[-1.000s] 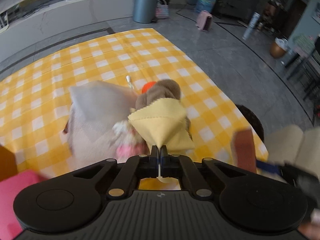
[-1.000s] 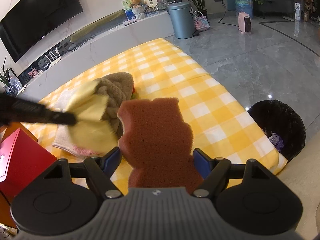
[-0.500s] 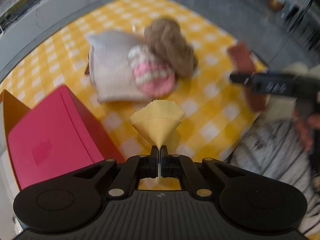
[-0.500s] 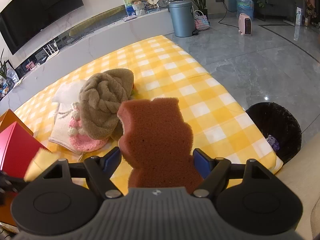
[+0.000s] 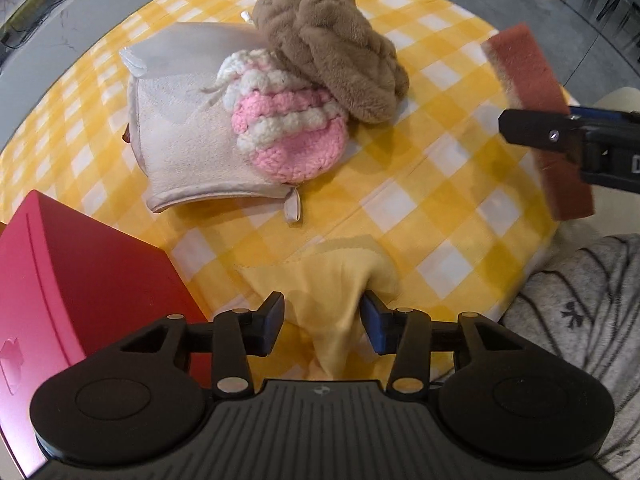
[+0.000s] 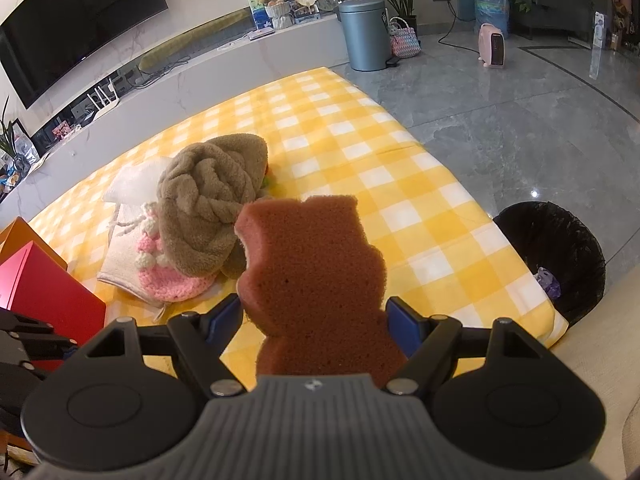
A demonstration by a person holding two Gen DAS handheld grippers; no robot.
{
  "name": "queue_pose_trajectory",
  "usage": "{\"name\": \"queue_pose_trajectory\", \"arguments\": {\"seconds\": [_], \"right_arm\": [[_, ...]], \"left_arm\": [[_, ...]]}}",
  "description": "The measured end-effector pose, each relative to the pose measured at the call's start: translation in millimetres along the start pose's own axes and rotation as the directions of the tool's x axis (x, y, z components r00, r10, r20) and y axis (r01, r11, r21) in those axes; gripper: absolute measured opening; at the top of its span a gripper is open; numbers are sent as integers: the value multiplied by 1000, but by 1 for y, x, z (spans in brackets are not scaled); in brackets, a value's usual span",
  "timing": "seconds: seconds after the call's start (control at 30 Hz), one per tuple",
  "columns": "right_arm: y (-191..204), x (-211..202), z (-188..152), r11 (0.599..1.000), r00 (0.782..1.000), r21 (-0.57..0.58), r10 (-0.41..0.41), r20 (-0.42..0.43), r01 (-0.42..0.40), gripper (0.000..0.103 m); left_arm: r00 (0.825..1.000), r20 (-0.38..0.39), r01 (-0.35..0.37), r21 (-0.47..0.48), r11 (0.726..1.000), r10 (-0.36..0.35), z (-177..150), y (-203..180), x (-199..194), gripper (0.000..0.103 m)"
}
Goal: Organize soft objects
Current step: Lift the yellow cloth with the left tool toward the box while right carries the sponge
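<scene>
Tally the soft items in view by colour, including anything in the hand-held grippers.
Brown: 2, braided plush bundle, bear-shaped sponge
Yellow: 1, thin cloth
Pink-and-white: 1, crocheted pouch
Beige: 1, folded towel
Total: 5

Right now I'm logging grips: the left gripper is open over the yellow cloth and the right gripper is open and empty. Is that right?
Not quite. The right gripper is not empty: its fingers are closed on a brown sponge, as the right wrist view shows. The rest stands: the left gripper is open over the yellow cloth, seen in the left wrist view.
</scene>
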State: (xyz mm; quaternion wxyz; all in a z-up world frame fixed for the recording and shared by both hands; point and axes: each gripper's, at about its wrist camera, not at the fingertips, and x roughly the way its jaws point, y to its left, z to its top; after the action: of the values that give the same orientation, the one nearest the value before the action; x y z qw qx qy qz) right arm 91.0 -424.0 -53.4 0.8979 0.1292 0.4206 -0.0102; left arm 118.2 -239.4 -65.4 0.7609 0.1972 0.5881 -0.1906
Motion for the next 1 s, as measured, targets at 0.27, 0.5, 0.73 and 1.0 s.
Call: {"name": "queue_pose_trajectory", "arguments": {"seconds": [0.27, 0.5, 0.73, 1.0], "right_arm": [[1, -1, 0, 1000, 1000, -11, 2, -1, -2, 77], [6, -2, 0, 999, 1000, -38, 26, 12, -25, 77], [8, -7, 0, 998, 998, -48, 47, 30, -46, 77], [27, -25, 3, 989, 988, -89, 126, 93, -118, 77]], "left_arm": [[1000, -22, -19, -38, 999, 18, 4, 1, 12, 48], [1000, -17, 5, -112, 994, -7, 14, 12, 12, 3], [990, 144, 38, -200, 979, -9, 32, 43, -42, 3], [942, 335, 94, -309, 946, 16, 16, 90, -119, 3]]}}
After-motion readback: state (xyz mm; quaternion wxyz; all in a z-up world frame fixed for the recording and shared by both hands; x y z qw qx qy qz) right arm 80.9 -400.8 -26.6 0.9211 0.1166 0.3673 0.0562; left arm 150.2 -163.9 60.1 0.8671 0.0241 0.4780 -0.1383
